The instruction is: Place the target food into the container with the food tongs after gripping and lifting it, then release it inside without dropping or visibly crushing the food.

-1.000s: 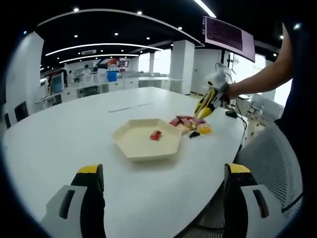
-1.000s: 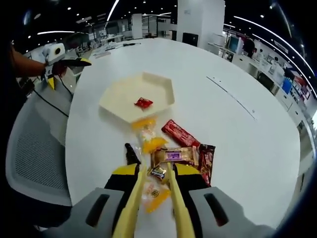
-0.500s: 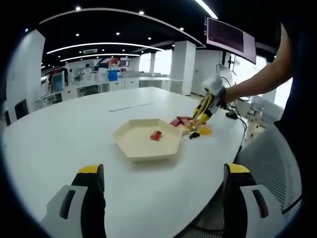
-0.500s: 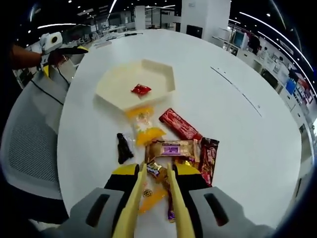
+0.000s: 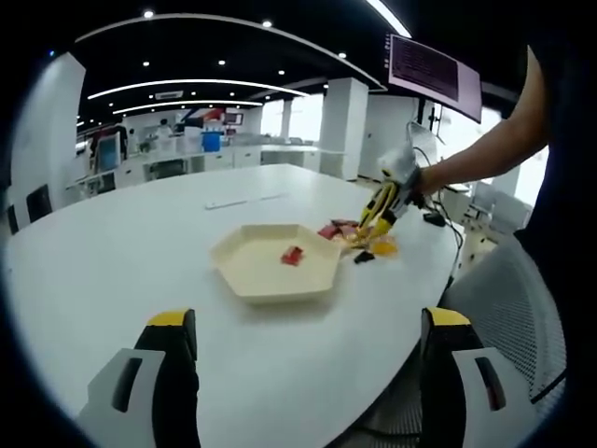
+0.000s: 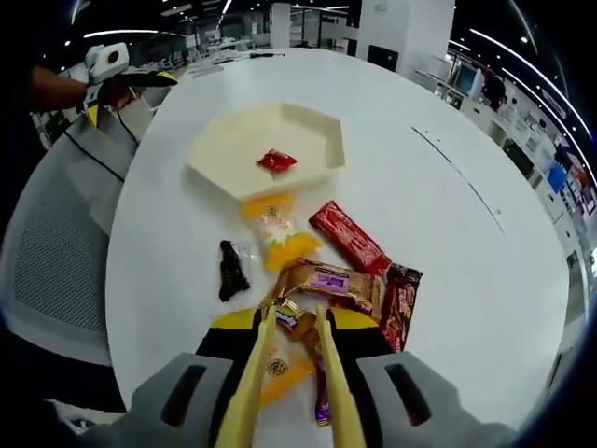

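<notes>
The right tool holds yellow tongs, whose tips stand a little apart around a small wrapped candy at the near edge of the snack pile on the white surface. The candy lay lower between the tips half a second ago. The left tool gapes wide, holding nothing. The hexagonal tray holds one red candy.

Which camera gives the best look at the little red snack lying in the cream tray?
The right gripper view: it looks down into the tray, so the red snack shows plainly against the cream floor. In the left gripper view the same red snack is farther off, small and seen at a low angle.
</notes>
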A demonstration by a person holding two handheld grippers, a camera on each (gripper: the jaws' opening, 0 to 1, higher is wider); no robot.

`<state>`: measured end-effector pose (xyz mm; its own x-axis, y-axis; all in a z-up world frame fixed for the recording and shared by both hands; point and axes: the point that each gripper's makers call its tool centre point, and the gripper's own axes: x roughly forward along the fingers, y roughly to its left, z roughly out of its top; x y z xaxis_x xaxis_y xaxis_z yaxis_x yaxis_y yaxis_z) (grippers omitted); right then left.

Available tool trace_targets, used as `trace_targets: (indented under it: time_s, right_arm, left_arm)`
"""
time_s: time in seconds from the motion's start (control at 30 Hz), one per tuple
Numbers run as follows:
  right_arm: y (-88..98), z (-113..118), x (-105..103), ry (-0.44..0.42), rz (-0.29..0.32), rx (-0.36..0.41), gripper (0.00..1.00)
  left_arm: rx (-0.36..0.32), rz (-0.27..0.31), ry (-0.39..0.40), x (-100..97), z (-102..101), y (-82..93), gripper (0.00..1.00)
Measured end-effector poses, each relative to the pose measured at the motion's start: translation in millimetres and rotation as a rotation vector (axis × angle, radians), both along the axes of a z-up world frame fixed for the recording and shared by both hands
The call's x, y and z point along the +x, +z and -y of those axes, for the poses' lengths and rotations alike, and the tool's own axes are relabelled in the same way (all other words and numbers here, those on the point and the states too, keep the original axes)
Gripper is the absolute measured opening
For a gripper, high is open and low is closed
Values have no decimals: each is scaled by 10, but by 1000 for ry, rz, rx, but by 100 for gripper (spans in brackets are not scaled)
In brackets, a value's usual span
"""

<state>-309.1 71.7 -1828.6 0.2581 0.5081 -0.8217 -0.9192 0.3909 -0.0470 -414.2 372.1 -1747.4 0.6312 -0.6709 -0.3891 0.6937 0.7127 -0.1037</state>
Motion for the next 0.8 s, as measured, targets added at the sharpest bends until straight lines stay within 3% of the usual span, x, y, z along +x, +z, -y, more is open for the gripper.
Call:
trace_targets:
  time_s: [0.53, 0.8]
  right_arm:
    - [-22, -42, -33, 119, 6, -56, 27]
    - [-38, -95, -44, 103, -6, -28, 26]
  left_arm:
    - [1, -3, 1, 0, -2, -5, 96]
    - [-1, -3, 7, 7, -12, -5, 96]
